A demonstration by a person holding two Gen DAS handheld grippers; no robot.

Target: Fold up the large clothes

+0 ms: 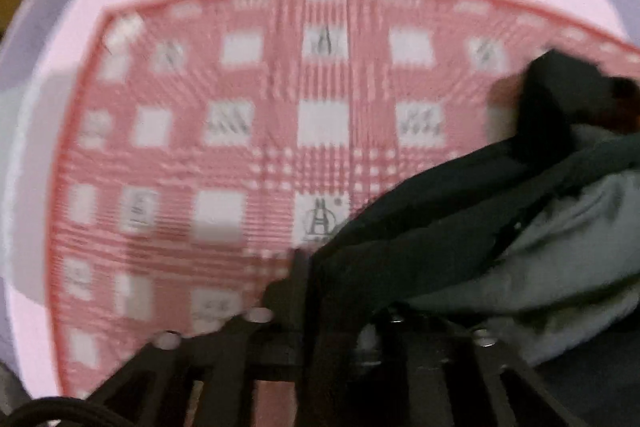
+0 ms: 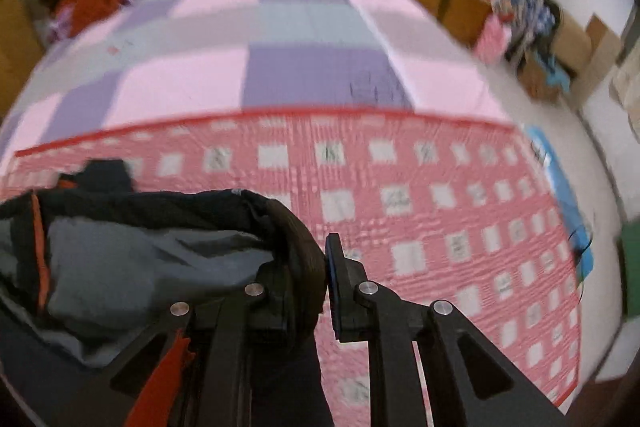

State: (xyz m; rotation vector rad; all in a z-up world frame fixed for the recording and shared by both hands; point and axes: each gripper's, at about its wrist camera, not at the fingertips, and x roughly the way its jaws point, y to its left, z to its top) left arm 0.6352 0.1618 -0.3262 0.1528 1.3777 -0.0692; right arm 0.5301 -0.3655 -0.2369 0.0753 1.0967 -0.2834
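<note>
Right gripper [image 2: 326,279] pinches the jacket [image 2: 132,259]; cardboard box [image 2: 560,43] holds clothes [image 2: 524,11].

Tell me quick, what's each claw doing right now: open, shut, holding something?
Left claw: dark jacket lies across it; grip cannot be told through the blur.
Right claw: closed on the jacket's dark edge.

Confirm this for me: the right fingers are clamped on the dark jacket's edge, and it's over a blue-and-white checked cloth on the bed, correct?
One thing is off: the checked cloth is red and white, not blue and white, as the right wrist view shows. The rest stands: the right gripper is clamped on the edge of the dark jacket, over that cloth on the bed.
</note>
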